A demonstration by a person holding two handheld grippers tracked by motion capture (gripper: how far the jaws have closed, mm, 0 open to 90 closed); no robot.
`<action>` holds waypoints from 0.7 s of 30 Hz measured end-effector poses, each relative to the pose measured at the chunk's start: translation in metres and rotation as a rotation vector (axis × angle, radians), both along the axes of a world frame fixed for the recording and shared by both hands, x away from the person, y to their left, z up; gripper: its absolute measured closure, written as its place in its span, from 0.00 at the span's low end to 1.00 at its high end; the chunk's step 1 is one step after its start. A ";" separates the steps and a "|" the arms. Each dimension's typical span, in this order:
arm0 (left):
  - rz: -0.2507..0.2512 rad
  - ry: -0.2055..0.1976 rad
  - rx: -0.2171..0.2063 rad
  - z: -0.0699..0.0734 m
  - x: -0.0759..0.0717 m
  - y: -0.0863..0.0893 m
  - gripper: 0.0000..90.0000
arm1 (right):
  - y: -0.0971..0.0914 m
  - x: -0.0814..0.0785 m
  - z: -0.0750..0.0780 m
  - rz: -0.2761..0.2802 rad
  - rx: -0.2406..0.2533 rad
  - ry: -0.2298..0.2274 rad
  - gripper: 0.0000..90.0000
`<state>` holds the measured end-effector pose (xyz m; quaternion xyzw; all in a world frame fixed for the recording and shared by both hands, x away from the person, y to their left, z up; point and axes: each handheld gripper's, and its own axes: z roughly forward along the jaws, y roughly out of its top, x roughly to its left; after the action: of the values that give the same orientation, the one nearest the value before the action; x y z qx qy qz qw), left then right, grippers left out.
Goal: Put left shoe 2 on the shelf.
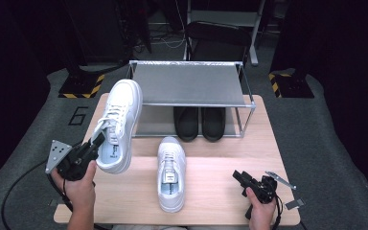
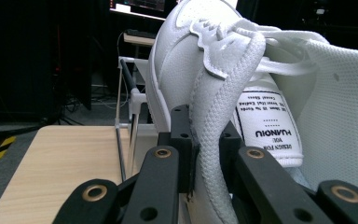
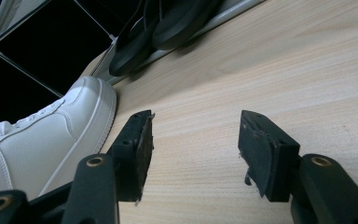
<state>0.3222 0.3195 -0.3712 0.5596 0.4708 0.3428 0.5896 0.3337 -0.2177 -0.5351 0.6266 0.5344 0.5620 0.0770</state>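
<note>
Two white sneakers (image 1: 116,125) (image 1: 171,173), black slippers (image 1: 199,123) under rack (image 1: 191,84), table (image 1: 220,191).

The rack's top shelf (image 1: 189,84) lies bare; black slippers (image 1: 200,123) fill the space beneath. A white sneaker (image 1: 171,173) blocks mid-table (image 1: 220,191); right side stays open.

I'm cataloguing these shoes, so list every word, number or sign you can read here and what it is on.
"HUANQIU", upside down: insole label of the lifted white sneaker clamped in the left gripper.
"DESIGN FOR YOU", upside down: same label; its other lines are too small to read.
"6": grey floor mat left of the table.
Insole label of the white sneaker lying on the wooden table: too blurred to read.
</note>
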 end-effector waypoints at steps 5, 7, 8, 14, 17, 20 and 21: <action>-0.007 -0.005 0.002 0.005 0.008 -0.003 0.92 | -0.001 0.000 0.000 -0.002 -0.004 -0.004 0.50; -0.008 -0.007 0.001 0.006 0.010 -0.004 0.92 | -0.001 0.000 0.000 0.001 -0.004 -0.005 0.50; -0.010 -0.010 0.005 0.007 0.015 -0.007 0.92 | -0.002 0.000 0.000 0.002 -0.006 -0.003 0.50; -0.024 -0.009 0.005 0.013 0.028 -0.016 0.92 | -0.002 0.000 0.000 -0.004 0.002 -0.007 0.50; -0.030 -0.012 0.009 0.018 0.035 -0.022 0.92 | -0.002 -0.001 0.001 -0.002 0.005 0.000 0.50; -0.042 -0.017 0.010 0.023 0.042 -0.029 0.92 | -0.003 -0.001 0.001 -0.001 0.001 -0.005 0.50; -0.048 -0.019 0.012 0.026 0.045 -0.032 0.92 | -0.003 -0.001 0.001 0.000 0.005 -0.005 0.50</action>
<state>0.3674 0.2877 -0.3455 0.5710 0.4494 0.3369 0.5988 0.3332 -0.2209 -0.5343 0.6253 0.5327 0.5651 0.0769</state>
